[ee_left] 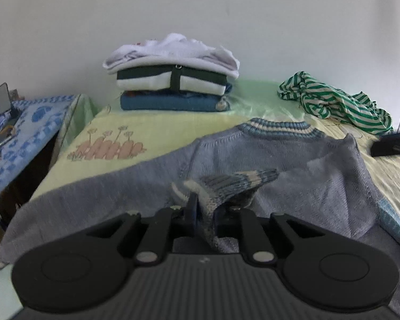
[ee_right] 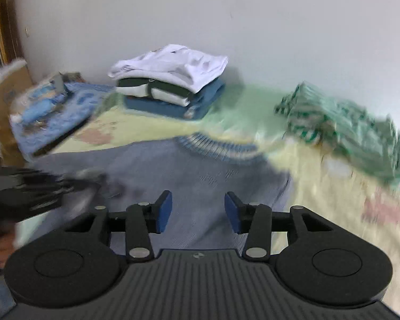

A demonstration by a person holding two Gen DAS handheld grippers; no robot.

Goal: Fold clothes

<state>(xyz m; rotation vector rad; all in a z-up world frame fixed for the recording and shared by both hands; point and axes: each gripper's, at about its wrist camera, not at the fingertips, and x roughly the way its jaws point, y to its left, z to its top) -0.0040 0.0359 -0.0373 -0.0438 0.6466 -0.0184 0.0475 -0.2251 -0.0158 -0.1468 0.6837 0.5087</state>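
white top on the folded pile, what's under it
Under the white top lies a dark green and white garment, then a blue one on the bed. Anything deeper inside the folds is covered.

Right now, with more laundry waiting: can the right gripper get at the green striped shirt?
Probably yes. The right gripper is open and empty over the sweater, and only bare bedspread lies between it and the striped shirt.
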